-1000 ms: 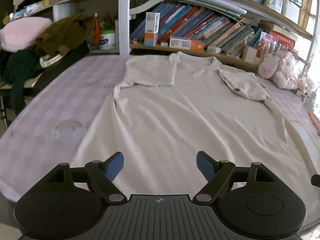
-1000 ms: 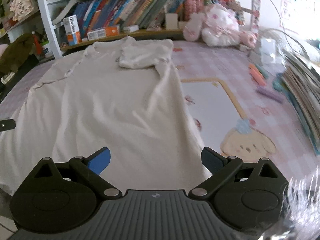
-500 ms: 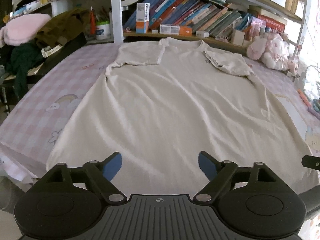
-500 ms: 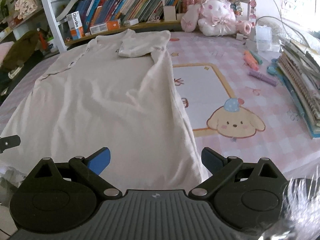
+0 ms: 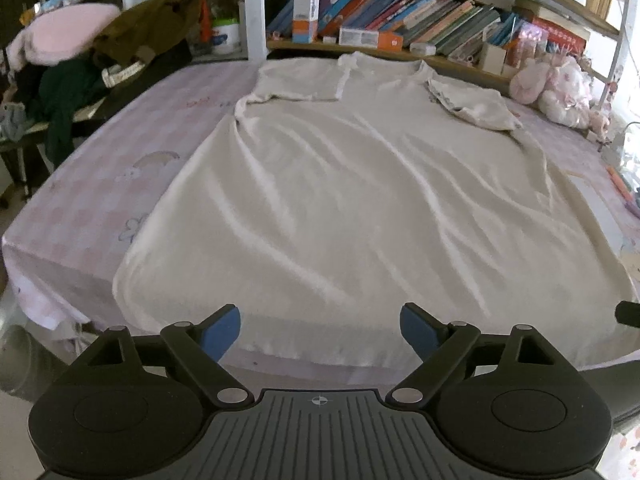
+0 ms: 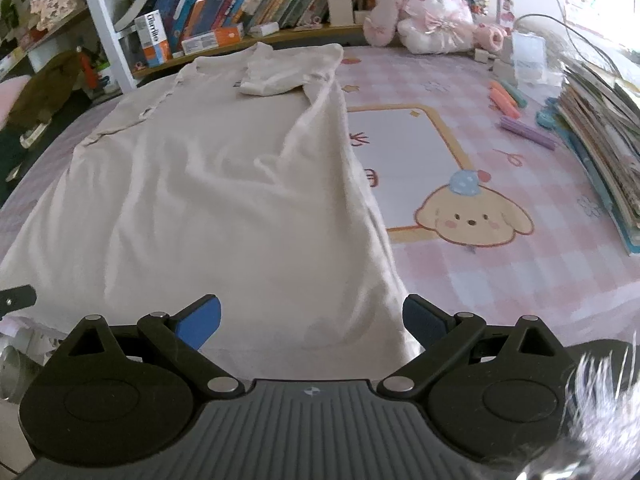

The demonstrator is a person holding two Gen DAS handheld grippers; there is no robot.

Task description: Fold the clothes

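The left gripper (image 5: 320, 330) is seen nearest, its jaws having just been opening and now spread wide, with only the near hem of the cream garment (image 5: 360, 208) lying below the gap and nothing pressed between the blue pads (image 5: 222, 330). The right gripper (image 6: 312, 322) is likewise held wide apart over the hem's near right corner, nothing being gripped. At the lower right of the right wrist view a blurred whitish wispy mass (image 6: 600, 400) is cut off by the frame and cannot be identified. The garment is laid flat on the pink checked cover (image 6: 500, 280), its hem at the cover's near edge and its collar at the far end; both short sleeves are folded inward over the chest. Beside the garment's right edge a printed panel with a cartoon puppy (image 6: 472, 216) is partly covered by the cloth. Farther right of the garment, coloured markers (image 6: 508, 100) and a stack of books (image 6: 600, 140), cut off at the frame's edge, are seen. Left of the garment a heap of dark clothes (image 5: 80, 76) is dim and hard to separate. Beyond the collar a bookshelf (image 5: 400, 8) is seen, and plush toys (image 6: 432, 16) at its right end.
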